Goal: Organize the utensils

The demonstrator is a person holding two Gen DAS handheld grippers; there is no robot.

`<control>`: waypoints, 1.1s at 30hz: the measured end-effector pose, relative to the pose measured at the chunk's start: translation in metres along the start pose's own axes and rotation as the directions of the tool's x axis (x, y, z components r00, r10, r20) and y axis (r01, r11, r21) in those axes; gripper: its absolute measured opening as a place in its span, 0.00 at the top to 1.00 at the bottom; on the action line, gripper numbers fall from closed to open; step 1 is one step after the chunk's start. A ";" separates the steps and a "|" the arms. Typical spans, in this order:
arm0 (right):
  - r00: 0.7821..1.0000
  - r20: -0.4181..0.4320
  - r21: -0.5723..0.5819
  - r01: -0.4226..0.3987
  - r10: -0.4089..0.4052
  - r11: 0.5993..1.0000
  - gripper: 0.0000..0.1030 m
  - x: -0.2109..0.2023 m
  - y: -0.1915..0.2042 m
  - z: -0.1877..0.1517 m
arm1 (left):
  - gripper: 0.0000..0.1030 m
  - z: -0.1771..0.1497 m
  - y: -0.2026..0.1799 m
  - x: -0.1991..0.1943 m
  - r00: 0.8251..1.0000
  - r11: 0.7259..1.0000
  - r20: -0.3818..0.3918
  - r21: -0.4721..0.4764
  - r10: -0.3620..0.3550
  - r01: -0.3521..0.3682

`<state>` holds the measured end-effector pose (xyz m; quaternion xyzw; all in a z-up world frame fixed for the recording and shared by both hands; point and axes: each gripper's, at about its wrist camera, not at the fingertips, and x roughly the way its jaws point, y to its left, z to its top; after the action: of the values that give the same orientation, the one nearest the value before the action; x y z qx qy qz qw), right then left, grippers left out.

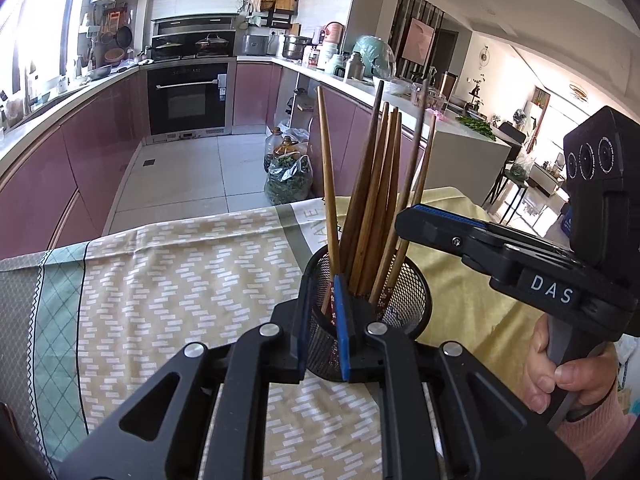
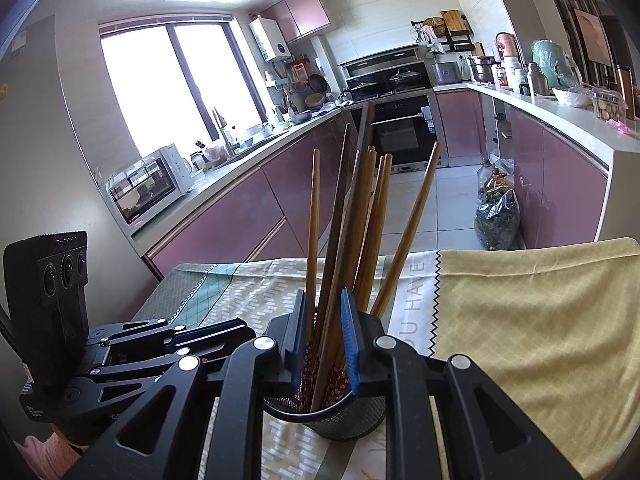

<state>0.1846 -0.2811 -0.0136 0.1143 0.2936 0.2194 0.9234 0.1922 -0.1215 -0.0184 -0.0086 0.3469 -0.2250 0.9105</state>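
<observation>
A black mesh cup (image 1: 404, 300) (image 2: 344, 420) stands on the patterned tablecloth (image 1: 180, 280) and holds several brown wooden chopsticks (image 1: 368, 200) (image 2: 360, 220), fanned out and upright. My left gripper (image 1: 322, 320) straddles the cup's near rim, one blue pad outside the mesh and one inside, with a small gap showing, so it is open. My right gripper (image 2: 324, 336) sits over the cup's mouth with several chopstick shafts between its pads, which stand a little apart and loose around them. Seen from the side, the right gripper (image 1: 408, 220) reaches the chopsticks' right flank; the left gripper (image 2: 240, 328) comes in from the left.
A hand (image 1: 560, 372) in a pink sleeve holds the right gripper's handle. A yellow cloth (image 2: 520, 320) covers the table's right part. Beyond the far edge lie a tiled floor, bags of greens (image 1: 288, 176), pink cabinets and an oven (image 1: 188, 96).
</observation>
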 end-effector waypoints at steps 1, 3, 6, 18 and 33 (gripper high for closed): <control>1.000 0.002 0.004 0.010 -0.010 1.000 0.71 -0.001 0.000 -0.001 | 0.84 -0.002 0.001 -0.001 1.000 1.000 0.002 -0.003 0.004 -0.004; 1.000 0.010 0.000 0.025 -0.025 1.000 0.69 -0.003 0.000 -0.002 | 0.80 -0.006 0.004 -0.004 1.000 1.000 0.012 -0.004 0.015 -0.015; 1.000 0.010 -0.008 0.026 -0.026 1.000 0.69 -0.007 0.002 -0.006 | 0.74 -0.012 0.006 -0.011 0.999 1.000 0.026 -0.009 0.028 -0.028; 0.994 0.092 -0.103 0.073 -0.063 0.992 0.16 -0.031 0.032 -0.040 | 0.15 -0.045 0.033 -0.060 0.965 0.980 0.174 -0.077 0.195 -0.184; 0.955 0.271 -0.188 0.176 -0.121 0.966 0.07 -0.054 0.070 -0.074 | 0.06 -0.082 0.034 -0.128 0.869 0.940 0.358 -0.131 0.341 -0.315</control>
<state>0.0774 -0.2395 -0.0222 0.0212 0.1545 0.1621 0.9744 0.0697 -0.0264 -0.0065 -0.0236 0.1701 -0.0491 0.9839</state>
